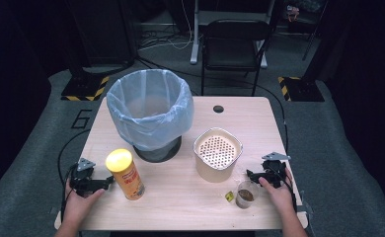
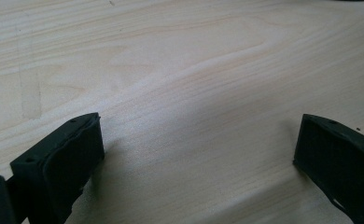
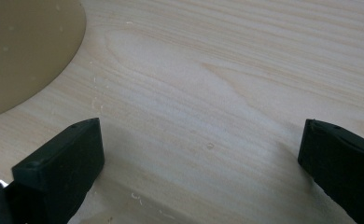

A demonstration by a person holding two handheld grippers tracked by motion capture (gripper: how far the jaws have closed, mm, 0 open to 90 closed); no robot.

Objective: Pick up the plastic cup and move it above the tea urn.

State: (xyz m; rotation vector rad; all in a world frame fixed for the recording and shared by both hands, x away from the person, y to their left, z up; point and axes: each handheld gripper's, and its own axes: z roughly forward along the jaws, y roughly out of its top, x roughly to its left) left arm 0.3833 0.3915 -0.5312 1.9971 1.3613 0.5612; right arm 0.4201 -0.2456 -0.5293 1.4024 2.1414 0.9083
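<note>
My left gripper [image 1: 107, 180] rests low at the table's front left, just left of a yellow-lidded snack can [image 1: 126, 174] that stands upright. In the left gripper view its jaws [image 2: 196, 144] stand wide apart over bare wood, open with nothing between them. My right gripper [image 1: 250, 174] sits at the front right, beside a clear cup [image 1: 245, 194] holding dark liquid. Its jaws [image 3: 201, 149] are open too, over bare wood, with the beige container's side [image 3: 26, 51] at the upper left.
A bin lined with a pale blue bag [image 1: 150, 111] stands at the table's back left. A beige container with a perforated insert [image 1: 217, 153] sits at centre right. A small yellow tag [image 1: 229, 196] lies by the cup. A black chair [image 1: 232, 47] stands beyond the wooden table [image 1: 180, 202].
</note>
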